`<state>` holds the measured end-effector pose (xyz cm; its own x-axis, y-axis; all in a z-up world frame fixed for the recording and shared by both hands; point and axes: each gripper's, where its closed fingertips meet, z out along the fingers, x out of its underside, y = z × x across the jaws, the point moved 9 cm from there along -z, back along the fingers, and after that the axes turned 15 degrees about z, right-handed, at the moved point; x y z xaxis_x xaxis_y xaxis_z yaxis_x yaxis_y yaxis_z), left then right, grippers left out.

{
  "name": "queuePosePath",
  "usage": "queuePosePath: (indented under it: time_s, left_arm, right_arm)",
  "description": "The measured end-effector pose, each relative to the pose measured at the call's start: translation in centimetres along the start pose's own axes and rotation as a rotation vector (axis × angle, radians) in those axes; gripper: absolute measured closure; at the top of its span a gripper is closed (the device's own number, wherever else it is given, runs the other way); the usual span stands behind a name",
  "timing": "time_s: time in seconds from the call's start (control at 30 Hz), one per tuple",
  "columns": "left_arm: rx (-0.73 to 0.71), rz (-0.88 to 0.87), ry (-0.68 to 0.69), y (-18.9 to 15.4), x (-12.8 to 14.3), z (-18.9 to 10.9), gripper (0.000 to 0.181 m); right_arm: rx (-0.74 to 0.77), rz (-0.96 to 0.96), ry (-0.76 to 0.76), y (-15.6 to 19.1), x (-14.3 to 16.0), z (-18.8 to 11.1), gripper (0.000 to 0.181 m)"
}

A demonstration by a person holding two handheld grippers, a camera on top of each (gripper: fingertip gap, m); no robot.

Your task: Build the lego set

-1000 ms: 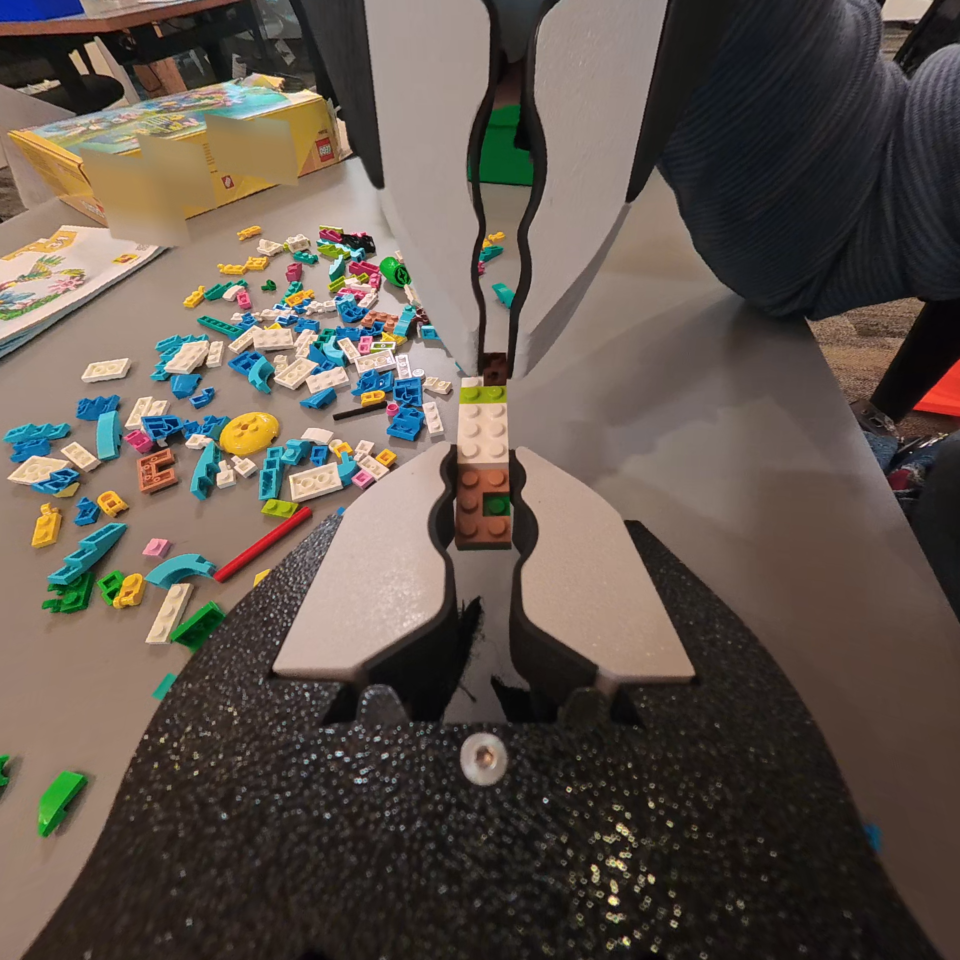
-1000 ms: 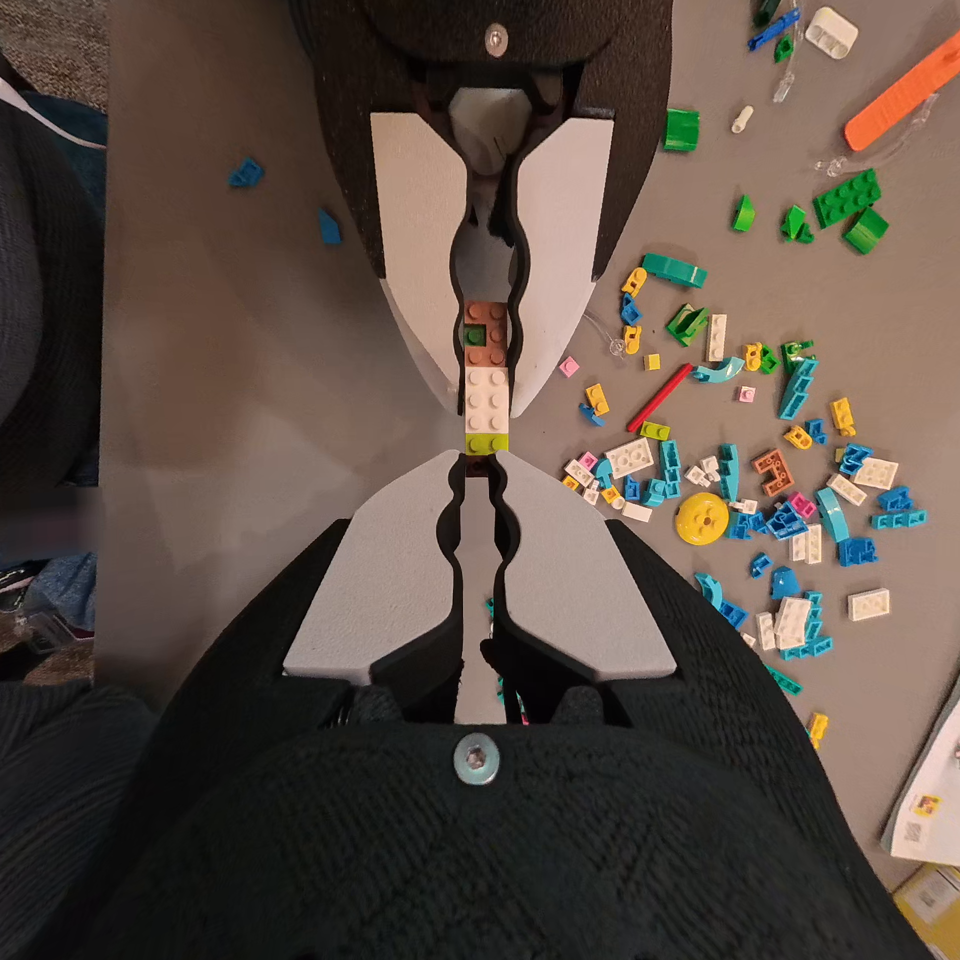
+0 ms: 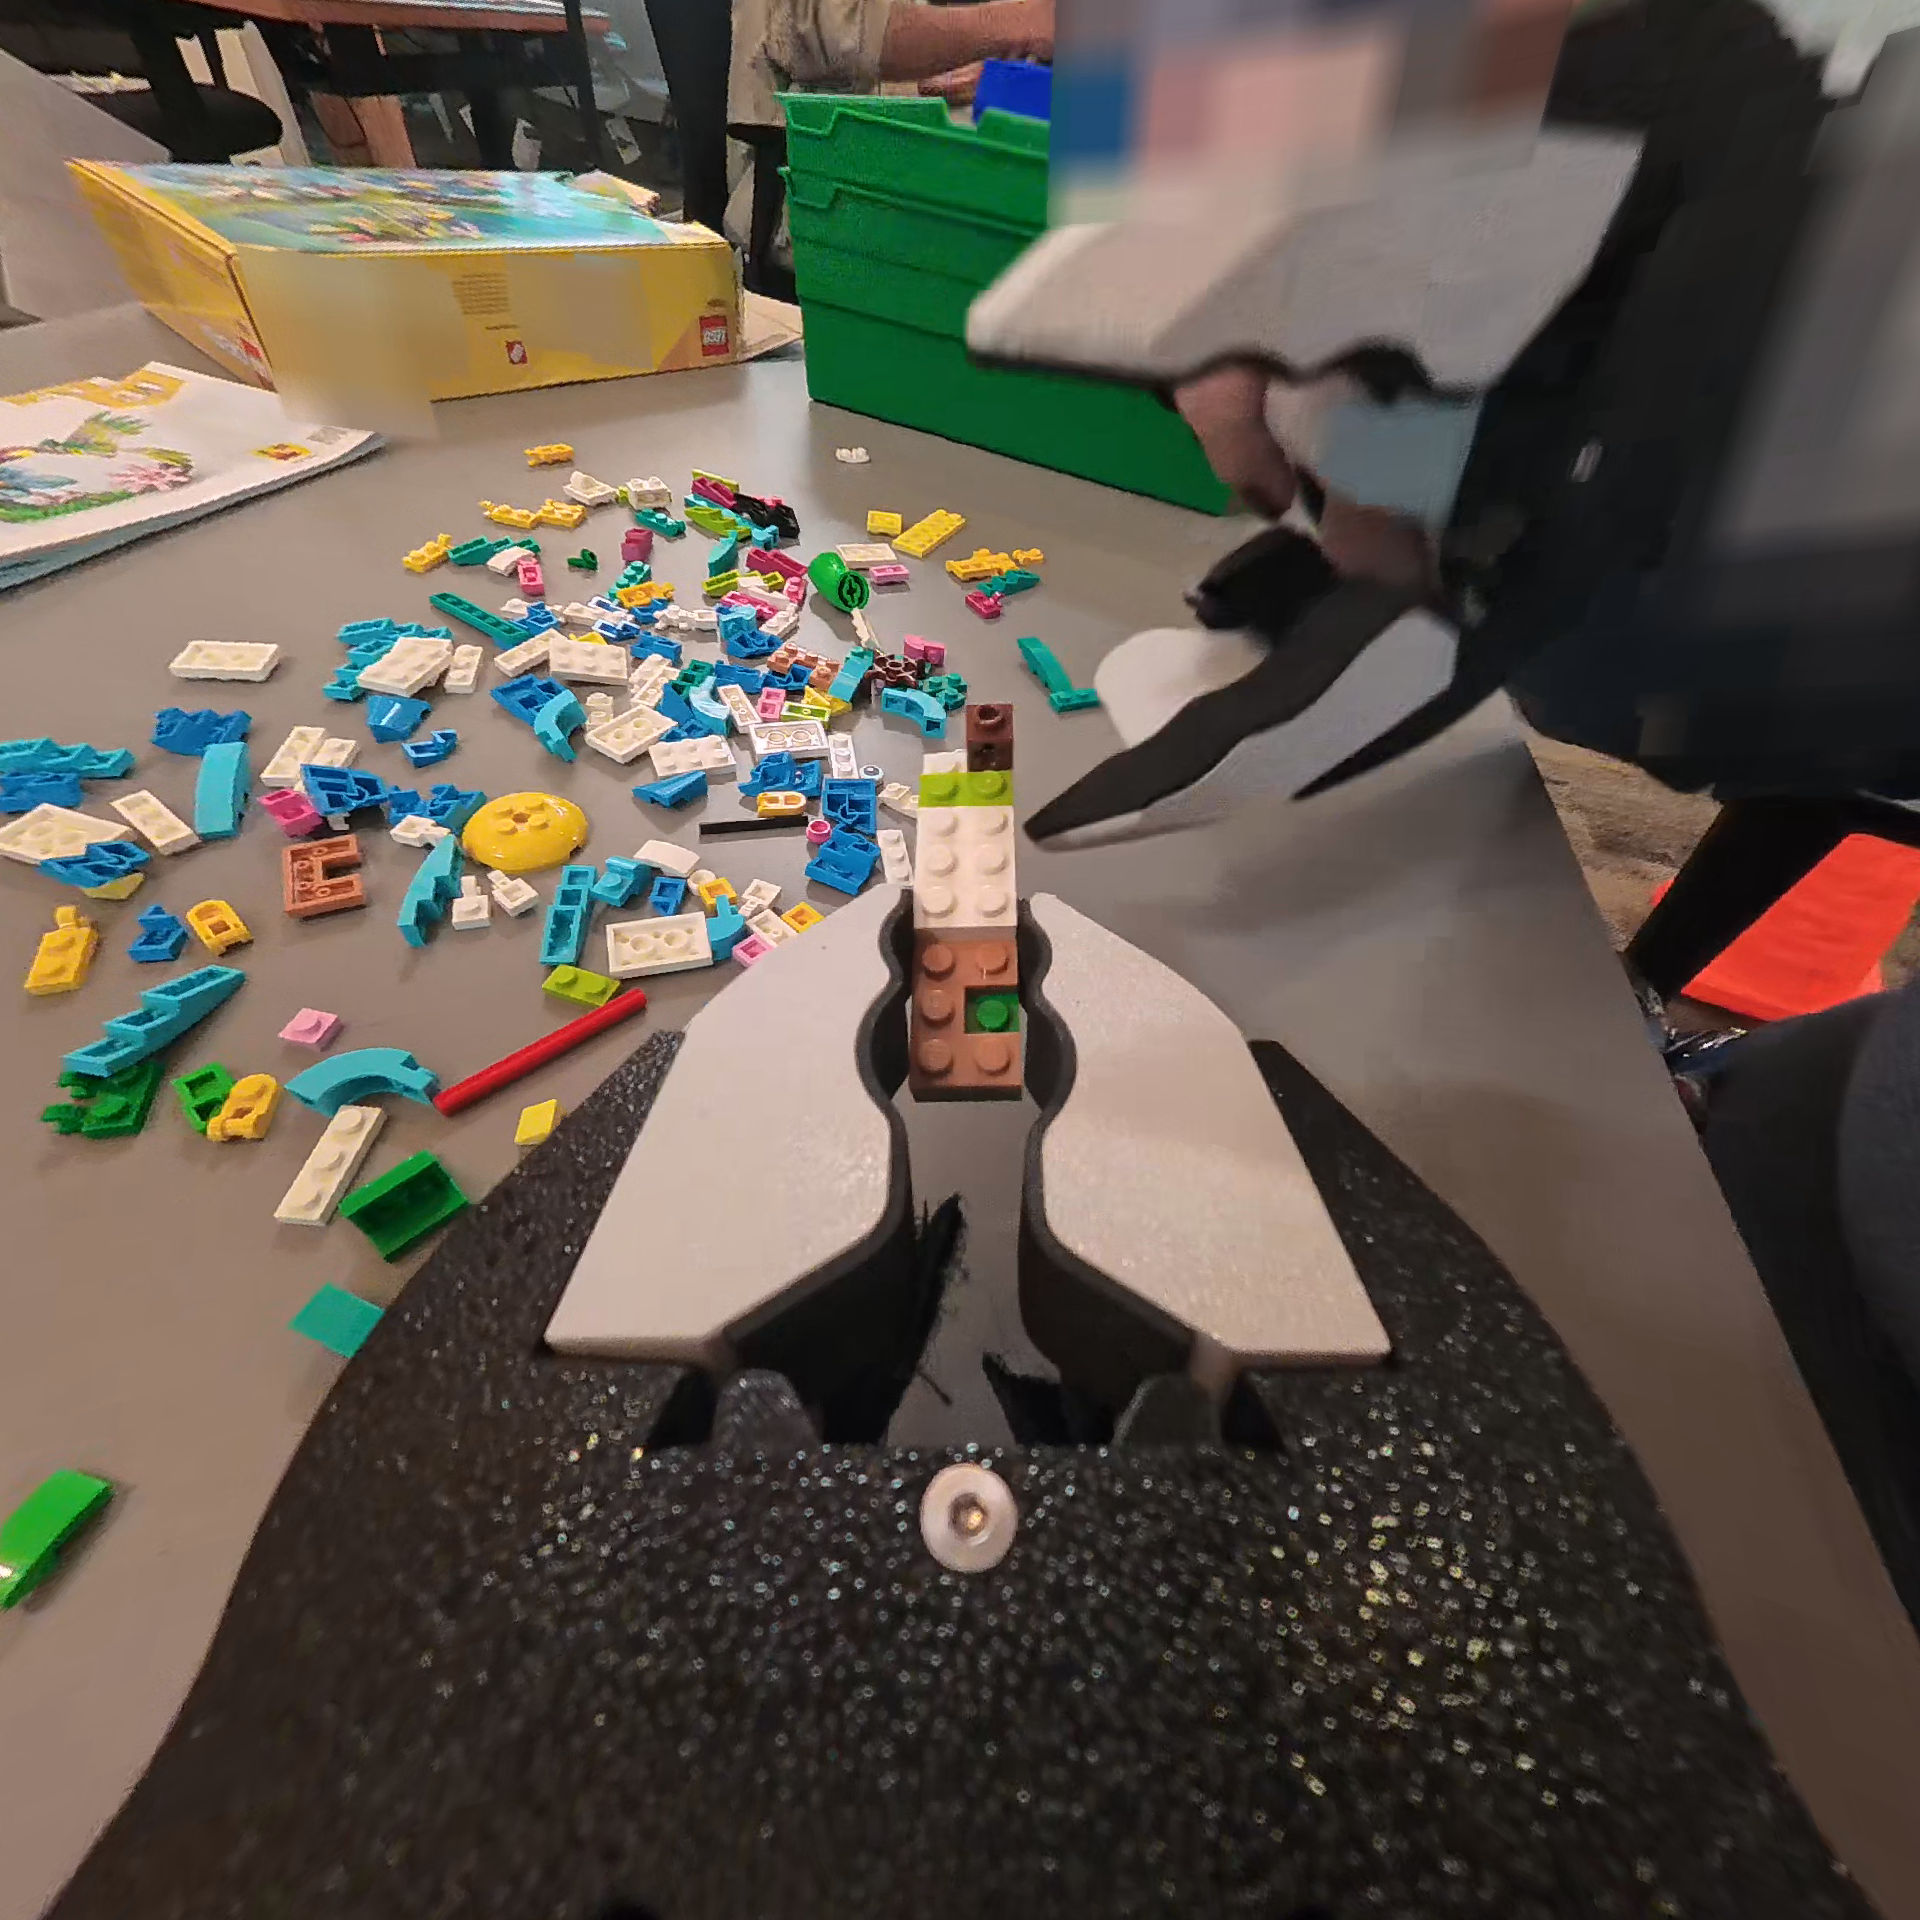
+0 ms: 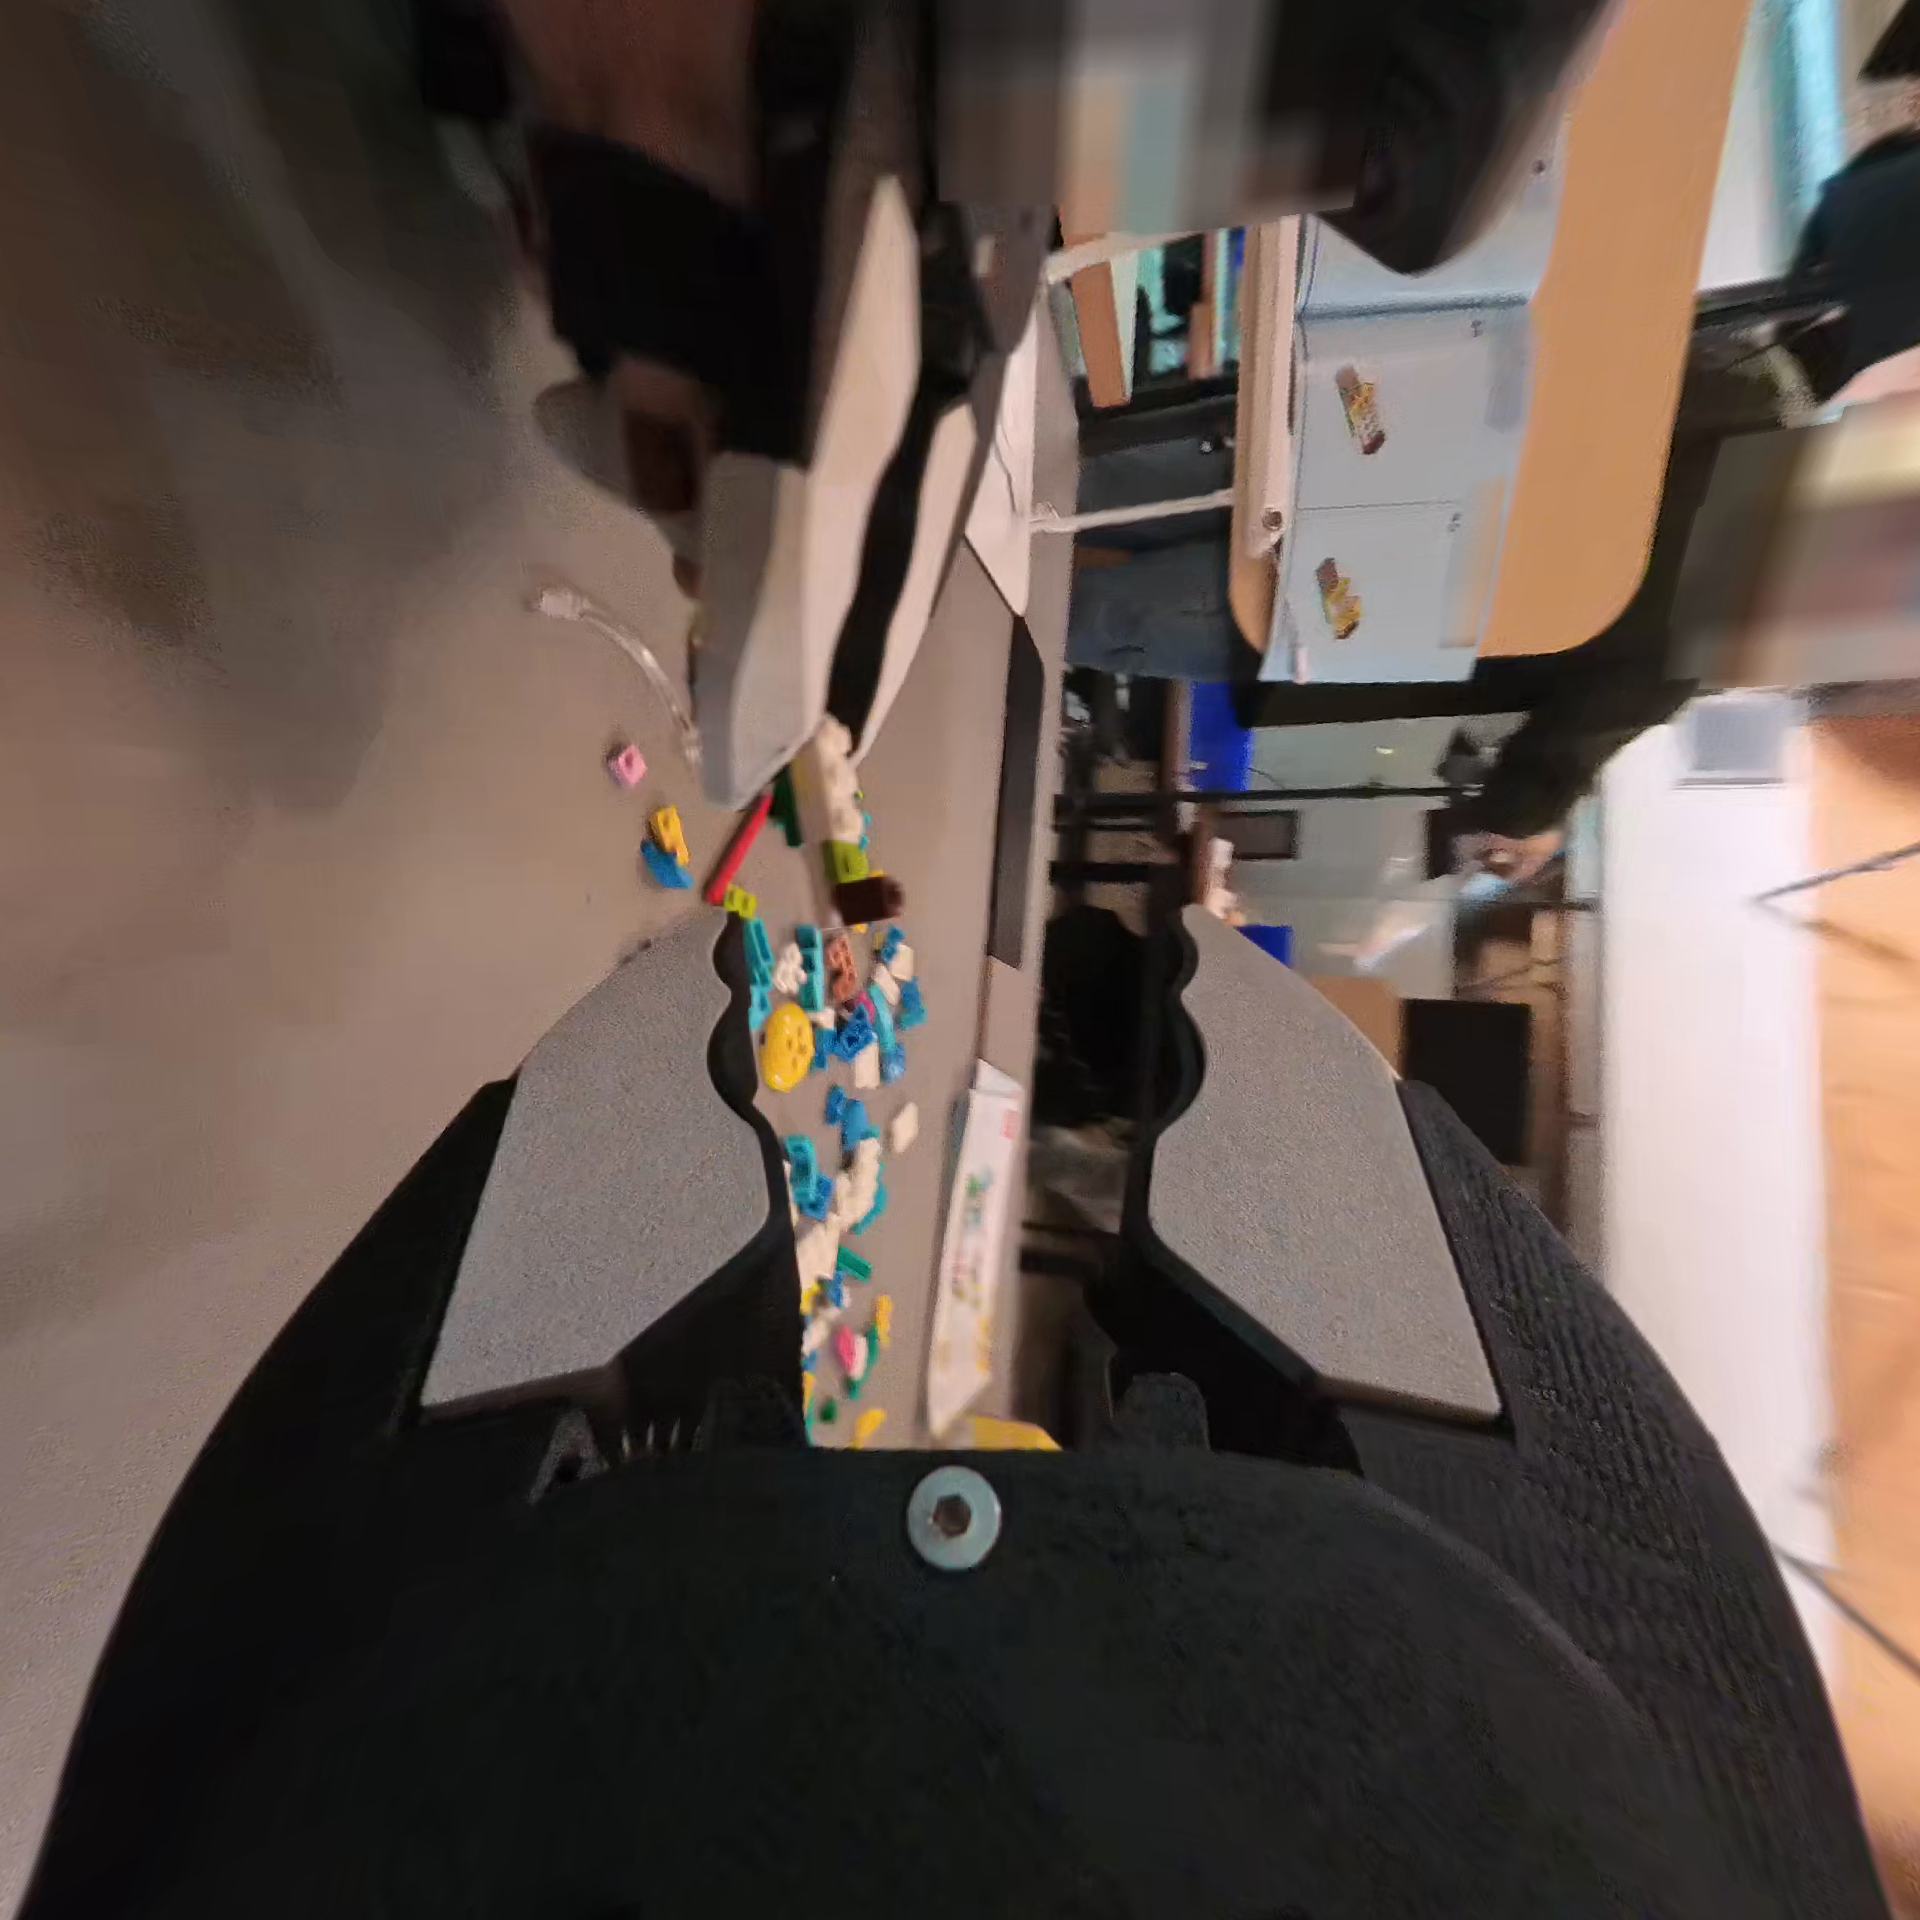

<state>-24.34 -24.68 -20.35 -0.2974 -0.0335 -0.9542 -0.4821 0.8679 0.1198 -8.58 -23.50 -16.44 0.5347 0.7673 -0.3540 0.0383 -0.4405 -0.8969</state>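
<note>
Two claws here: the left claw [image 3: 966, 925] is clamped on the brown end of the lego build [image 3: 966, 914] at frame center. Right claw [image 4: 951, 935] is spread wide, holding nothing, with loose bricks [image 3: 623, 727] scattered on the bench [image 3: 1299, 987] upper left.

Stacked green plastic bins [image 3: 914, 260] stood on the grey surface [image 3: 1299, 935]. Beyond the bins lay a blue container [image 3: 1013, 83]. Right of the bins, off the surface, an orange-red sheet [image 3: 1808, 935] lay on the floor.
</note>
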Motion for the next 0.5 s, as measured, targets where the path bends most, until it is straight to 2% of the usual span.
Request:
queuePosePath:
  time_s: [0.03,0.2,0.33,0.4,0.5]
  left_arm:
    - [0.003,-0.009,-0.002,0.0,0.0,0.0,0.164]
    - [0.019,-0.039,-0.013,0.1,0.0,-0.1,0.164]
    - [0.025,-0.046,-0.017,0.1,0.0,-0.1,0.164]
    - [0.027,-0.046,-0.019,0.1,0.0,-0.1,0.164]
    - [0.021,-0.042,-0.011,0.1,0.0,-0.1,0.164]
  right_arm:
    - [0.037,-0.051,0.026,0.7,0.0,0.2,0.106]
    - [0.138,-0.213,0.067,2.4,-0.1,1.5,0.124]
    - [0.154,-0.216,0.087,2.4,0.0,2.1,0.142]
    - [0.153,-0.216,0.085,2.4,0.0,2.2,0.159]
    - [0.147,-0.203,0.089,2.5,0.0,2.2,0.164]
